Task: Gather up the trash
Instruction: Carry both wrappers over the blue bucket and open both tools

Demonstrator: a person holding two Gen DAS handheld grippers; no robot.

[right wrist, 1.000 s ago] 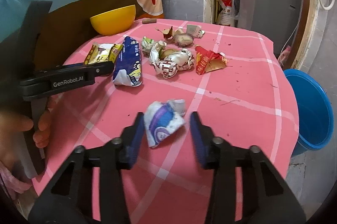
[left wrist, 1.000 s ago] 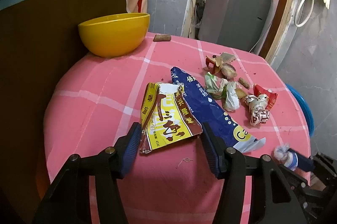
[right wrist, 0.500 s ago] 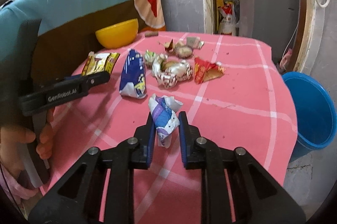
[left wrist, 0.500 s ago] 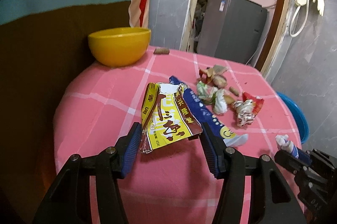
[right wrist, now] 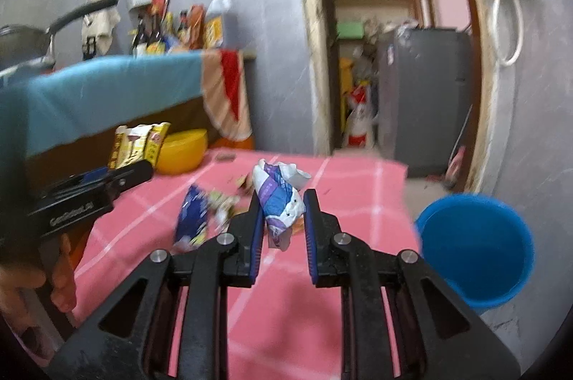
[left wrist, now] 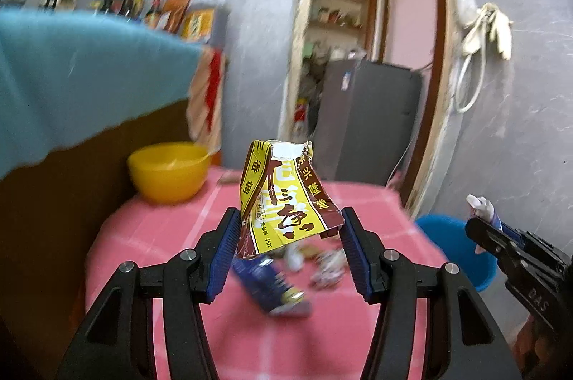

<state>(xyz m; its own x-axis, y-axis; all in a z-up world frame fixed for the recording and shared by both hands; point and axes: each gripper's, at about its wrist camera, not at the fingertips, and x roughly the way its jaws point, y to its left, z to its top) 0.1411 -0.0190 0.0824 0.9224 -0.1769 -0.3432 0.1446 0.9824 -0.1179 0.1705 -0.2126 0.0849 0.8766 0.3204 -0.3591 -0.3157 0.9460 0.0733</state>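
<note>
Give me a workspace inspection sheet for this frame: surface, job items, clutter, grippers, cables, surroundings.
Surface: table under pink checked cloth, crumbs on it.
Job's things: yellow and brown foil snack packet and crumpled purple and white wrapper, both lifted clear of the cloth; blue plastic bucket on the floor beside the table.
Clutter: blue snack bag and blurred small scraps on the cloth; yellow plastic bowl at the far edge.
Grippers: left gripper clamps the packet; right gripper clamps the wrapper.
Cables: white cord loop on the wall.
Surroundings: grey appliance in the doorway, bottles on a counter.
</note>
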